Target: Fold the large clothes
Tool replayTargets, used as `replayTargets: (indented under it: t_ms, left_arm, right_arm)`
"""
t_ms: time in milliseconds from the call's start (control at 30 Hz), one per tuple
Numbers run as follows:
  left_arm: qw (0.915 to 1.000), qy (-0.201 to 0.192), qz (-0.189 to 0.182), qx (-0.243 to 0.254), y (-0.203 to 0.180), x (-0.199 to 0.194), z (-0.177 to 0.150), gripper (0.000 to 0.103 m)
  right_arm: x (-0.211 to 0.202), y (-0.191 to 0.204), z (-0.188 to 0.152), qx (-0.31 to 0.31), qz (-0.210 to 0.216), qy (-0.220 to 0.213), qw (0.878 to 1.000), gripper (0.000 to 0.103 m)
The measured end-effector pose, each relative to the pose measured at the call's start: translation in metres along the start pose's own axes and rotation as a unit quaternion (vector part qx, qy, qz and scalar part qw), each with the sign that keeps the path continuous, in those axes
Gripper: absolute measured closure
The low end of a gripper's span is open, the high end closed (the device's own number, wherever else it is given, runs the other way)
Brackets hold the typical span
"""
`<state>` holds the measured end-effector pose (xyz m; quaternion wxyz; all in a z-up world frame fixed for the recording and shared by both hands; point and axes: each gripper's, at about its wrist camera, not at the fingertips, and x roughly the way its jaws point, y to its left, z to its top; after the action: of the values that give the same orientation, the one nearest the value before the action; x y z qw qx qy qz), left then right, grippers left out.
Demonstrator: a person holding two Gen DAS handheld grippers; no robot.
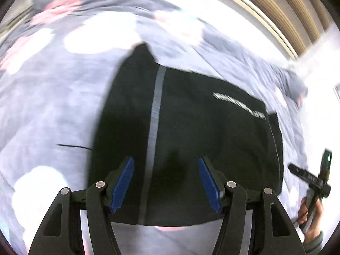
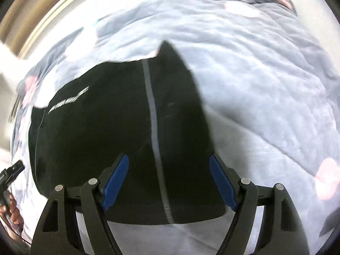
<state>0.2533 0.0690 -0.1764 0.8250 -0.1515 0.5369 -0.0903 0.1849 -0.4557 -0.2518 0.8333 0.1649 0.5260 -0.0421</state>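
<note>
While the black garment (image 1: 191, 138) lies on a floral quilt (image 1: 53, 106), left gripper (image 1: 165, 182) and right gripper (image 2: 169, 182) hover spread, gripping nothing.

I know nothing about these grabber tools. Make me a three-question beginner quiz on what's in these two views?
1. True or false: the left gripper is clamped on the black garment.
2. What does the garment lie on? A) a wooden floor B) a grey-blue floral quilt C) a metal table
3. What colour are the pads of the right gripper?

Key: 1 false, its jaws stand open above the cloth; 2 B; 3 blue.
</note>
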Motion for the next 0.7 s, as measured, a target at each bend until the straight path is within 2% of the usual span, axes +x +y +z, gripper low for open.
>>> replayTargets:
  t_ms: [100, 267, 433, 600, 700]
  left_arm:
    - [0.9994, -0.011, -0.002, -0.032, 0.032, -0.007, 0.006, 0.038]
    - [0.9972, -0.013, -0.017, -0.071, 0.06, 0.008, 0.025, 0.036]
    - [0.9943, 0.02, -0.03, -0.1, 0.08, 0.049, 0.039, 0.033]
    - [0.9883, 0.069, -0.07, -0.117, 0.089, 0.09, 0.042, 0.032]
    - [0.9859, 0.088, -0.085, -0.114, 0.087, 0.109, 0.043, 0.029]
  right_arm:
    - [-0.001, -0.014, 0.008, 0.009, -0.005, -0.007, 1.0, 0.02]
    - [0.014, -0.02, 0.018, 0.009, -0.005, -0.004, 1.0, 0.016]
    - [0.044, -0.019, 0.025, 0.011, 0.0, 0.013, 1.0, 0.016]
    - [0.068, -0.025, 0.024, 0.013, 0.011, 0.028, 0.999, 0.016]
    - [0.081, -0.032, 0.026, 0.026, 0.031, 0.038, 0.998, 0.01]
